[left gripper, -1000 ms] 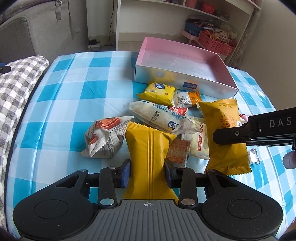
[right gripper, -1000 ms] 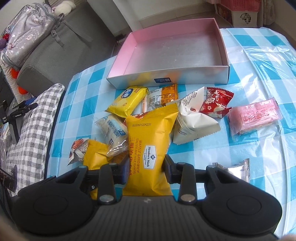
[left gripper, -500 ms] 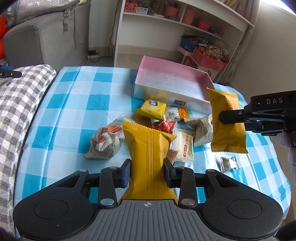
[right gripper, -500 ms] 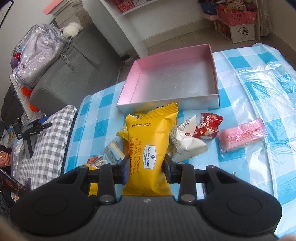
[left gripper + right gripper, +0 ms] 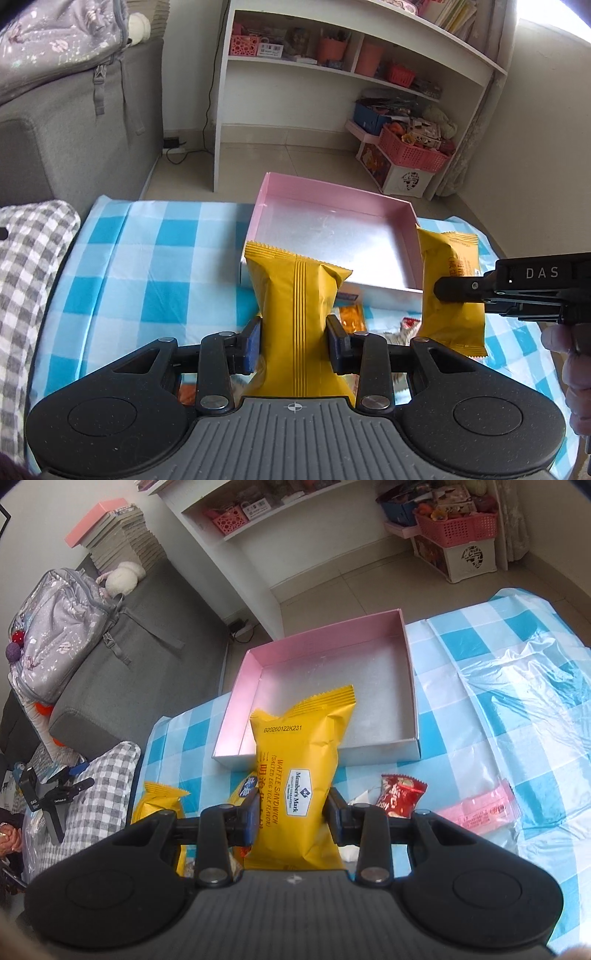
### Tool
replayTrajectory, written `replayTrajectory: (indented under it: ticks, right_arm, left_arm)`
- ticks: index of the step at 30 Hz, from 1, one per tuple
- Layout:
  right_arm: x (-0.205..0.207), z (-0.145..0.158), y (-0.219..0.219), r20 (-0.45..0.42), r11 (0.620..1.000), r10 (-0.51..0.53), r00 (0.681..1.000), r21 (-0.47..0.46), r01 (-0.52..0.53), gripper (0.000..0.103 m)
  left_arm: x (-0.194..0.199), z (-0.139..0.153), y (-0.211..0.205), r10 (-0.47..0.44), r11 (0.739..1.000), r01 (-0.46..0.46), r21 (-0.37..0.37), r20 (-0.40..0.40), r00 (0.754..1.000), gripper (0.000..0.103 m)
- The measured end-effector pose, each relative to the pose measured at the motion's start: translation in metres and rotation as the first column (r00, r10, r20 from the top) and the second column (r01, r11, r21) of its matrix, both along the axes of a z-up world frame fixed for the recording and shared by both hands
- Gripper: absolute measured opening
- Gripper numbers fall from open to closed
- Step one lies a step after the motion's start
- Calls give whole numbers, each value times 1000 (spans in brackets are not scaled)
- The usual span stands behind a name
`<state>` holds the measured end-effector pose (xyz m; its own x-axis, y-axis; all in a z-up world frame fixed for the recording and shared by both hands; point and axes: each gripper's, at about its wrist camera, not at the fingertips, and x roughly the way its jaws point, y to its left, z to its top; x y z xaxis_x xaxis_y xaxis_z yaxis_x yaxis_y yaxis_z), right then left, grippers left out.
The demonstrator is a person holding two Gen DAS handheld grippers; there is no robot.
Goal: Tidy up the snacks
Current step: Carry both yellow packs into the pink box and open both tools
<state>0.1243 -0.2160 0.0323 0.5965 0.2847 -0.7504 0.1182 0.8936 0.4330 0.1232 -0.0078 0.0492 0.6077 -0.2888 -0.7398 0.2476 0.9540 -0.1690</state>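
Right wrist view: your right tool (image 5: 291, 814) is clamped on a yellow packet (image 5: 299, 775) reading "Member's Mark," "WAFFLE SANDWICH (SALTED EGG YOLK FLAVOR)" and the code "B20260122K231," held up in front of the empty pink box (image 5: 325, 698) on the checked table (image 5: 480, 716). Your left tool (image 5: 293, 338) pinches a second yellow packet (image 5: 295, 314), plain seamed back facing you, its print hidden. Your right tool's side reads "DAS." A red snack (image 5: 399, 794) and pink wrapper (image 5: 480, 808) carry writing too small to read; other packets sit half-hidden behind your tools.
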Motion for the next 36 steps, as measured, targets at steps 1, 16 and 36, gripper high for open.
replayTrajectory:
  ticks: [1,16,36]
  right_arm:
    - [5,0,-2,4,1000,-6,1000,-2,6,33]
    - [83,-24,-23,73,998,-36,997,-56,40,33]
    - [90,-51,14,-26,969,71,997,-234,-75,33]
  left_arm:
    - [8,-1,-4,-5,1000,5,7,6,1000,33]
    - [129,-40,-59,-71,995,62,83,108,992,33]
    - [124,-89,-38,-4,986,16,164,-69,998,33]
